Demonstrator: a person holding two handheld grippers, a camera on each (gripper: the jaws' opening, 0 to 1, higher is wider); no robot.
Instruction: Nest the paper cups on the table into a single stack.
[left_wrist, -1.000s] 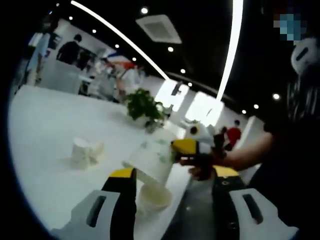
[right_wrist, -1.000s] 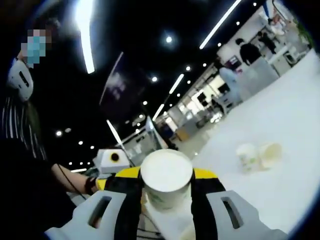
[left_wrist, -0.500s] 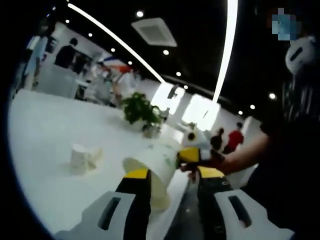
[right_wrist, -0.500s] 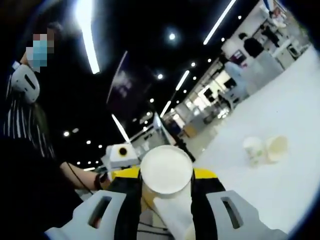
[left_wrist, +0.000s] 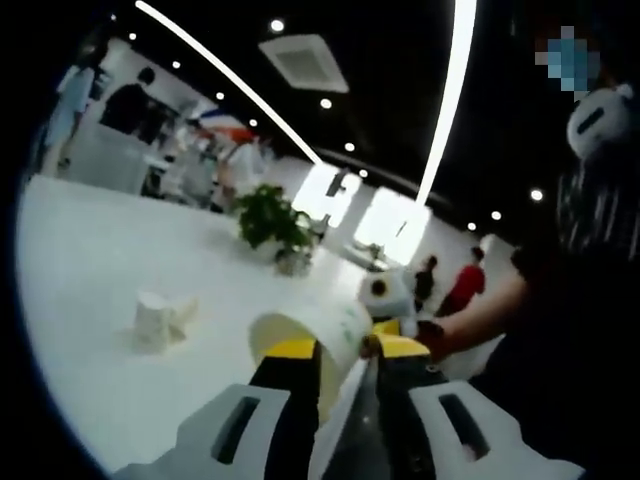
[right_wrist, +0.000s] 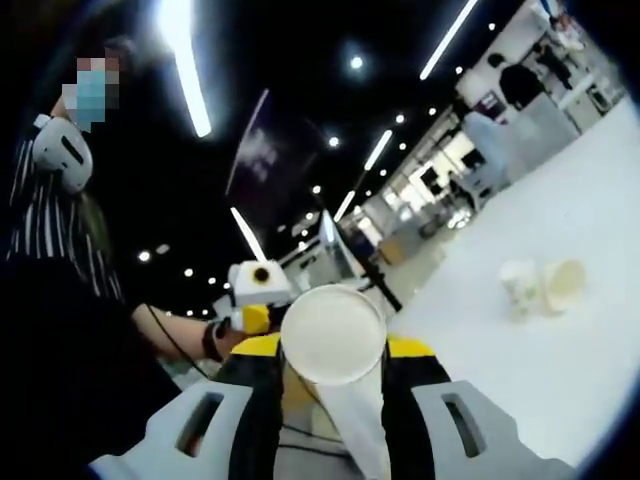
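Left gripper is pinching the nested paper cups; right gripper is clamping their base. Two cups are sitting far left on the table. Light, crushable: hold walls gently.

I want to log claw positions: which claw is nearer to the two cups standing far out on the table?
Cannot tell. The two cups stand apart from both; the left claw and the right claw meet around a held cup.
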